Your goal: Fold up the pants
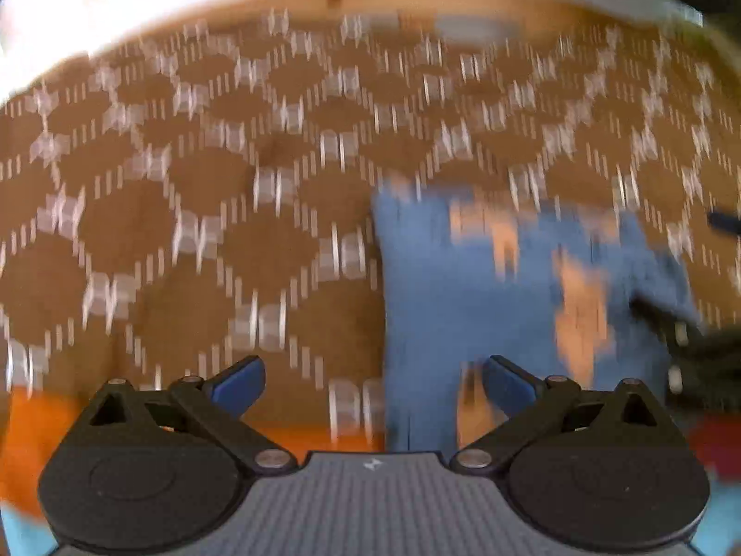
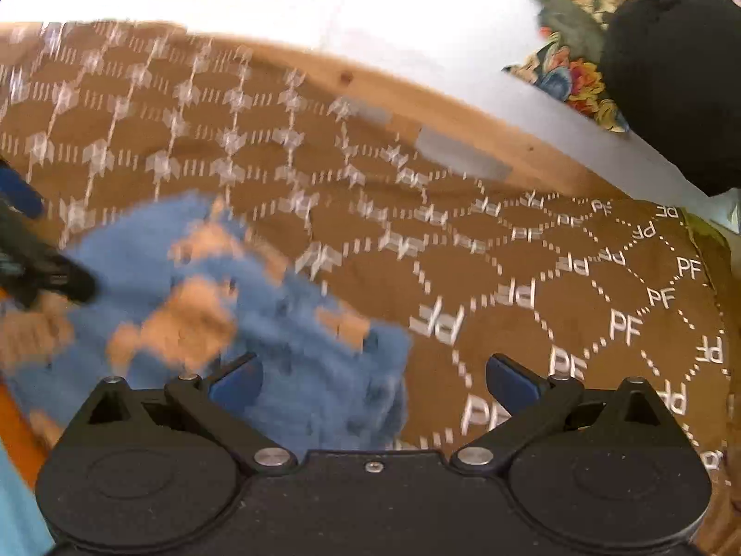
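While both views are smeared by motion blur, I can make out a brown cloth printed with a white dashed honeycomb and "PF" letters [image 2: 579, 278], spread over a wooden desk [image 2: 370, 78] whose bare pale edge shows along the far side. Beyond it lies a white surface [image 2: 417, 9], and at the far right a flowered fabric [image 2: 565, 74] sits under a rounded black shape [image 2: 671, 78]. An orange strip [image 1: 32, 435] shows at my near left.

My left gripper [image 1: 373, 384] hangs low over the cloth, pointing forward, and my right gripper [image 2: 373, 382] does the same from the other side, angled toward the left.

Light blue pants with peach patches [image 1: 486, 278] lie bunched on the cloth between the two. My left jaws are spread wide and hold nothing, the right blue pad [image 1: 509, 384] over the pants' near edge. My right jaws are likewise spread and empty, the left pad [image 2: 236, 382] over the blue fabric.
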Tool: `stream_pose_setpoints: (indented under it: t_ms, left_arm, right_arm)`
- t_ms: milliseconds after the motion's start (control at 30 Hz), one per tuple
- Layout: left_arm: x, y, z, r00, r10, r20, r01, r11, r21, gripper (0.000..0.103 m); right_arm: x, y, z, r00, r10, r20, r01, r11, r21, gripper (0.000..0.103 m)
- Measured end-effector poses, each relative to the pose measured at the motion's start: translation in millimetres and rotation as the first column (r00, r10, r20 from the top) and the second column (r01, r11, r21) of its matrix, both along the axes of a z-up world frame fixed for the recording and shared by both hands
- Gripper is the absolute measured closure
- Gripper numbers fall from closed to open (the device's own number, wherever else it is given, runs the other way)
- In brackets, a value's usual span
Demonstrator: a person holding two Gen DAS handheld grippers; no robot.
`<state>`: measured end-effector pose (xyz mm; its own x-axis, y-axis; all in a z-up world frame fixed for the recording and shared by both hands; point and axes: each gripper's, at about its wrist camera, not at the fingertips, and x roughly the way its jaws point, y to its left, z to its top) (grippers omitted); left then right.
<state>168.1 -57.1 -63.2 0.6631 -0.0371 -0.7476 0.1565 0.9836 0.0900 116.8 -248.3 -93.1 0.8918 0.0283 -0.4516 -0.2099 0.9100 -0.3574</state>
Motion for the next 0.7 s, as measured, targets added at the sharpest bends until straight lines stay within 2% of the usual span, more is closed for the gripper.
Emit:
stream_pose_setpoints:
  t_ms: [67, 167, 200, 267, 367, 600, 700]
  left_arm:
    - [-14, 12, -5, 0.999, 0.043, -0.025, -0.044, 0.997, -0.064, 0.001]
    - [-27, 30, -4, 0.985, 0.131, -0.113, -0.149, 0.973, -0.176, 0.000]
    - [-30, 31, -2, 0.984, 0.136, -0.114, -0.157, 0.969, -0.191, 0.000]
    - [-37, 30, -3, 0.987, 0.127, -0.094, -0.143, 0.973, -0.182, 0.000]
    - [-40, 22, -7, 0.991, 0.113, -0.067, -0.122, 0.984, -0.133, 0.000]
    - [-42, 18, -3, 0.989, 0.115, -0.093, -0.128, 0.982, -0.140, 0.000]
    - [-41, 19, -3, 0.988, 0.118, -0.103, -0.132, 0.981, -0.143, 0.000]
  right_arm:
    - [-10, -2, 2, 1.000, -0.017, -0.011, 0.017, 1.000, -0.017, 0.001]
    - [-39, -4, 15, 1.000, -0.022, -0.012, 0.022, 1.000, 0.012, 0.001]
    - [-45, -4, 17, 0.999, -0.019, -0.029, 0.020, 1.000, 0.023, 0.001]
    - [-53, -3, 14, 0.997, -0.023, -0.070, 0.025, 0.999, 0.042, 0.001]
    - [-59, 0, -7, 0.989, -0.035, -0.142, 0.041, 0.998, 0.039, 0.001]
    - [-68, -8, -14, 0.984, -0.086, -0.154, 0.107, 0.985, 0.134, 0.001]
    - [-68, -9, -15, 0.984, -0.089, -0.152, 0.110, 0.984, 0.138, 0.001]
